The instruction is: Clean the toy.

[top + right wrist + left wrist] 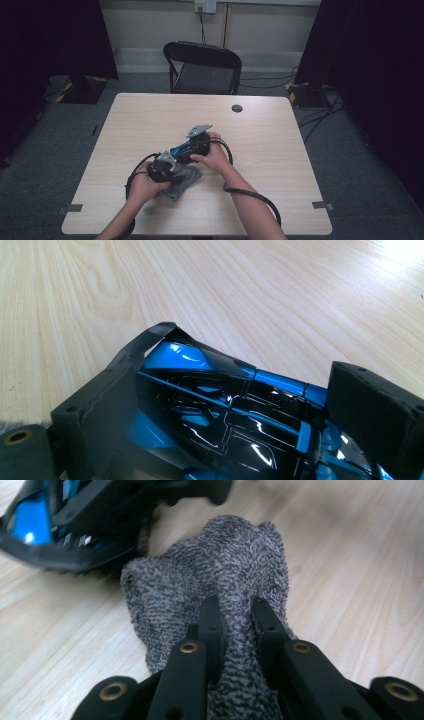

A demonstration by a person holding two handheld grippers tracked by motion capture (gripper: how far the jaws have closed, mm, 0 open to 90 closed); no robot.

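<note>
From the high view I have both grippers low over the near middle of the table (150, 115); my left gripper (167, 172) sits on a grey cloth (186, 181), and my right gripper (181, 151) reaches in from just behind the cloth with a blue and black toy car (182, 148) in it; I judge the car is being held steady so the cloth can wipe it. A black round cap (237, 108) sits in the table well beyond the cloth, and a black folding chair (202, 67) stands past the far edge on grey carpet, with dark curtains to either side and a wall socket behind.

In the left gripper view, the left gripper (235, 611) has its jaws drawn nearly together on a bunched fold of the cloth (210, 575), which rises in a hump off the wood; the car (55, 520) lies just beyond the cloth, at or very near its far edge; pinching the fold gives me a pad to rub with.

In the right gripper view, the right gripper (240, 405) has its jaws spread to the width of the car (225, 415) and pressed against its glossy sides, nose pointing away over bare pale wood; the clamp across the body keeps the shell from sliding under the cloth.
</note>
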